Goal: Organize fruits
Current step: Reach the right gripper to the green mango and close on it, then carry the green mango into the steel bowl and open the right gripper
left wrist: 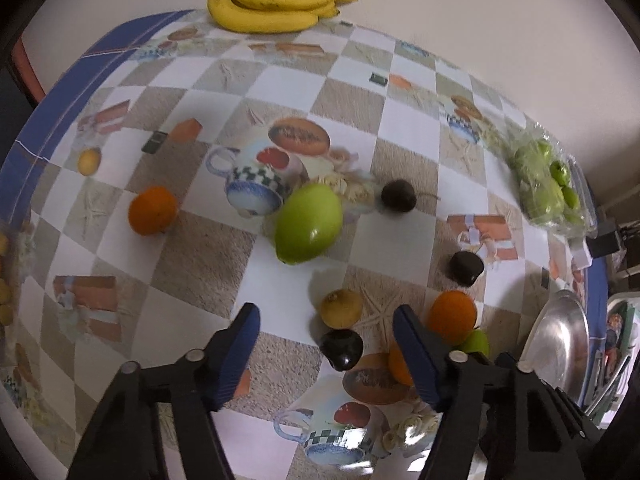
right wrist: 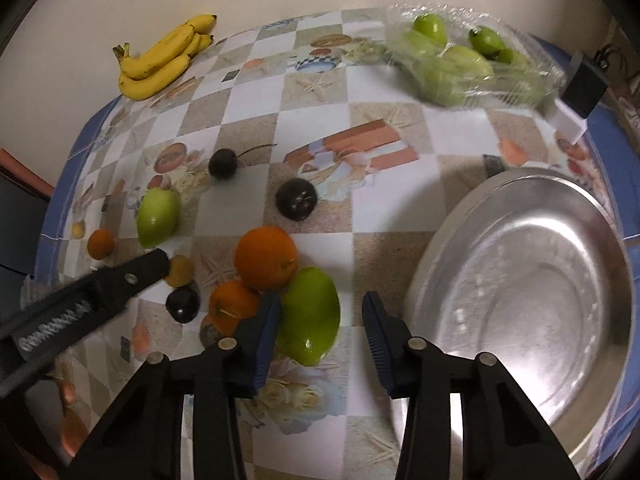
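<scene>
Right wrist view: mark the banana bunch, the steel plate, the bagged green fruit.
banana bunch [right wrist: 160,65]: right wrist view, on the middle banana's side.
steel plate [right wrist: 532,280]: right wrist view, on its bare centre.
bagged green fruit [right wrist: 464,66]: right wrist view, on a wrapped fruit mid-bag.

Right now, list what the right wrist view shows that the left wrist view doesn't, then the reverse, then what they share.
Only the right wrist view: the right gripper, open, a green mango between its fingers, and the whole steel plate interior.
Only the left wrist view: the left gripper jaws, open over a dark plum.
Both: bananas, bagged green fruit, oranges, checkered tablecloth.
</scene>
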Demonstrator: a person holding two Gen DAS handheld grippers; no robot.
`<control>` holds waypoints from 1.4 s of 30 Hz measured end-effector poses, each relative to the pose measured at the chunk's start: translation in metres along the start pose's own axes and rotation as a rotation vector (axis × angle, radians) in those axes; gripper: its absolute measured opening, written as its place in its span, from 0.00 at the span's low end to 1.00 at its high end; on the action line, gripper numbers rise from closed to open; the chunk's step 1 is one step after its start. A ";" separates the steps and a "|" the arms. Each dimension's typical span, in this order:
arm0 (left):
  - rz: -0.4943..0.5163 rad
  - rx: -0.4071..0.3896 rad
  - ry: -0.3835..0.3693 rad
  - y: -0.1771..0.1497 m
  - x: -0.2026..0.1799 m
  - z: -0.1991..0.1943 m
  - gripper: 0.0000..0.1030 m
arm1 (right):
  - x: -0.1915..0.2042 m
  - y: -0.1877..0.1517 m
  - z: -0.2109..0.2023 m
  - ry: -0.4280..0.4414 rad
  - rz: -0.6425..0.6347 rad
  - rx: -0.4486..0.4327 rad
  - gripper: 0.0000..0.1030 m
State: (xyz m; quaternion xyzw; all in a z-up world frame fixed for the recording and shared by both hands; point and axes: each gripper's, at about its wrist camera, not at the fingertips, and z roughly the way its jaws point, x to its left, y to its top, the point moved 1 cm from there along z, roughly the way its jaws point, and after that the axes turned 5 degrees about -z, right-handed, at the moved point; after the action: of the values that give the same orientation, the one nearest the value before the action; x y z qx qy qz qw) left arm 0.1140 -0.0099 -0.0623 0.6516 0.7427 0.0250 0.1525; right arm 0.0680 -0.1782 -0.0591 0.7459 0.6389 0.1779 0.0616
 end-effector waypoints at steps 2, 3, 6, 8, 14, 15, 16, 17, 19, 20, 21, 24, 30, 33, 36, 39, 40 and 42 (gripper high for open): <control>0.002 0.016 -0.007 -0.002 -0.001 0.003 0.59 | 0.003 -0.001 0.003 0.015 0.002 0.005 0.43; 0.001 0.023 -0.016 -0.003 -0.001 0.004 0.58 | 0.004 -0.002 0.005 0.021 0.003 0.008 0.43; -0.002 0.036 -0.019 -0.005 -0.002 0.008 0.52 | 0.008 -0.004 0.008 0.037 0.007 0.018 0.43; 0.000 0.040 -0.008 -0.006 -0.003 0.011 0.48 | 0.010 -0.005 0.009 0.026 0.002 0.011 0.43; -0.014 0.065 -0.019 -0.008 -0.003 0.019 0.39 | 0.008 -0.007 0.015 0.019 0.019 0.031 0.42; -0.014 0.067 -0.015 -0.008 -0.004 0.020 0.39 | 0.007 -0.007 0.017 0.023 0.023 0.040 0.42; -0.014 0.067 -0.014 -0.009 -0.004 0.021 0.38 | 0.006 -0.008 0.019 0.023 0.029 0.046 0.41; -0.014 0.069 -0.016 -0.010 -0.004 0.021 0.36 | 0.005 -0.008 0.020 0.024 0.031 0.047 0.38; -0.014 0.074 -0.020 -0.011 -0.004 0.022 0.33 | 0.005 -0.008 0.019 0.030 0.035 0.043 0.37; -0.013 0.075 -0.021 -0.012 -0.004 0.022 0.31 | 0.005 -0.008 0.018 0.037 0.038 0.044 0.37; -0.012 0.075 -0.020 -0.012 -0.004 0.022 0.30 | 0.004 -0.009 0.017 0.043 0.040 0.044 0.37; -0.009 0.074 -0.019 -0.012 -0.003 0.021 0.27 | 0.005 -0.009 0.015 0.048 0.034 0.037 0.37; -0.002 0.065 -0.017 -0.012 -0.006 0.020 0.25 | 0.005 -0.006 0.000 0.051 0.037 0.001 0.37; -0.007 0.051 -0.033 -0.010 -0.007 0.014 0.25 | 0.004 -0.004 -0.010 0.069 0.047 -0.021 0.37; -0.007 0.024 -0.041 -0.007 -0.009 0.005 0.25 | 0.003 -0.002 -0.023 0.085 0.051 -0.053 0.37; -0.001 -0.007 -0.053 -0.003 -0.012 -0.006 0.25 | 0.002 -0.001 -0.035 0.087 0.048 -0.084 0.37; 0.002 -0.019 -0.057 -0.002 -0.014 -0.010 0.25 | 0.001 0.000 -0.036 0.086 0.049 -0.087 0.37; 0.009 -0.033 -0.061 -0.002 -0.017 -0.015 0.25 | -0.003 0.000 -0.037 0.075 0.057 -0.086 0.37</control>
State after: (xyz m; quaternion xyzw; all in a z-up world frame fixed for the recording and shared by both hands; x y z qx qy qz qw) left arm 0.1100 -0.0245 -0.0452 0.6526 0.7343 0.0179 0.1859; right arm 0.0548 -0.1864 -0.0252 0.7532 0.6111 0.2346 0.0648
